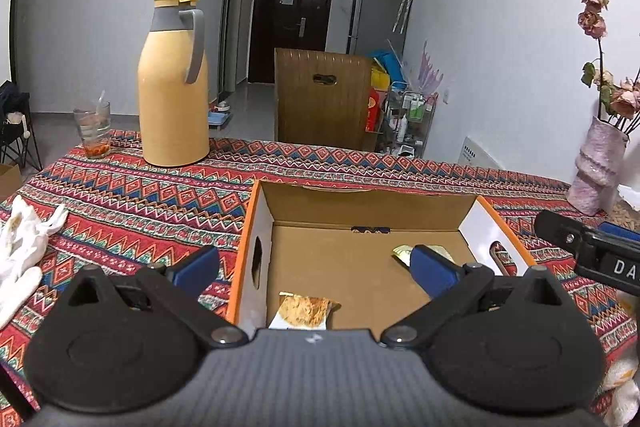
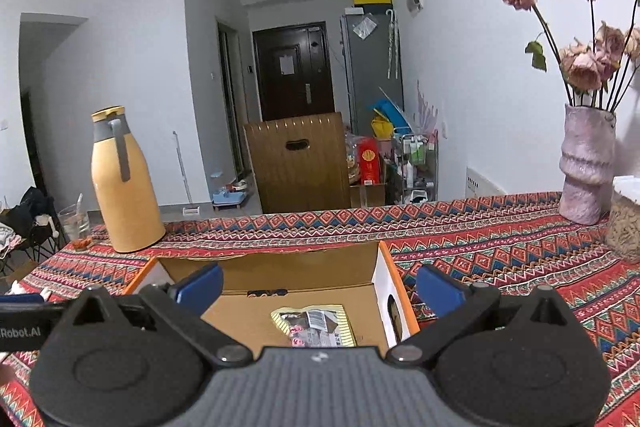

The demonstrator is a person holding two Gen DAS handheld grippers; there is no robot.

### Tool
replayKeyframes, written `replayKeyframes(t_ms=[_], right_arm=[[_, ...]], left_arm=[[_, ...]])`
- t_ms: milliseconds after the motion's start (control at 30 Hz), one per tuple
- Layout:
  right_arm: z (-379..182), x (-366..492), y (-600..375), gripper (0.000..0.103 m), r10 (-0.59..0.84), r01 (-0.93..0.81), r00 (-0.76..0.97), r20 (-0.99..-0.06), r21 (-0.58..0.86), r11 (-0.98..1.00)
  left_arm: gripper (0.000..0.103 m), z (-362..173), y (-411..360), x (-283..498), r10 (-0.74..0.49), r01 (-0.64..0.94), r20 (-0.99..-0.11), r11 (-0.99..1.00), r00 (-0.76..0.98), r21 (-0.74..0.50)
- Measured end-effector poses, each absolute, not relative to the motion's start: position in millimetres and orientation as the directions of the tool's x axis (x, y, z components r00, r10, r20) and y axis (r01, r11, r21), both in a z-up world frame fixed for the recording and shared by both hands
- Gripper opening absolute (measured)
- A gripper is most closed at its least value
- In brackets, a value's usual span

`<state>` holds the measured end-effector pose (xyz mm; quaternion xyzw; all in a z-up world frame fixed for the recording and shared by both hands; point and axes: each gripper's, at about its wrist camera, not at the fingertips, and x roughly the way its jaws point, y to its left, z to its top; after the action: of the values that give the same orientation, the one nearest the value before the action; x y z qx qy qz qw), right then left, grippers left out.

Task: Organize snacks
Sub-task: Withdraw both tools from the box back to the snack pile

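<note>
Both snack packets lie in the cardboard box (image 2: 384, 267). The gold packet (image 2: 314, 323), lower centre, sits just below the right gripper (image 2: 318, 287), jaws wide apart, empty. The left gripper (image 1: 316, 263), jaws apart too, is nearer the biscuit packet (image 1: 306, 311).

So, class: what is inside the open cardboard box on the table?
Two snack packets lie on the cardboard box floor: a biscuit packet and a gold-edged packet. The near part of the floor is hidden by the claw bodies.
</note>
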<state>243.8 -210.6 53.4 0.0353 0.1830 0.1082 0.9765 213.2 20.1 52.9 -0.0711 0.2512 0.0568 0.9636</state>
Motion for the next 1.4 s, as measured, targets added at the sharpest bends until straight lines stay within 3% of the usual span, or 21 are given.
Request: replayKeyframes(t_ms=[967, 1400], right_arm=[[-7, 103, -215, 0.103, 0.273, -0.235, 0.844, -0.461, 0.14, 0.962], [-24, 87, -178, 0.103, 0.276, -0.276, 0.807, -0.523, 0.081, 0.958]], left_arm=[[0.103, -3, 40, 91, -0.007, -0.084, -0.562, 0.987, 0.827, -0.135], [0.103, -17, 46, 69, -0.022, -0.069, -0.568, 0.988, 0.823, -0.138]])
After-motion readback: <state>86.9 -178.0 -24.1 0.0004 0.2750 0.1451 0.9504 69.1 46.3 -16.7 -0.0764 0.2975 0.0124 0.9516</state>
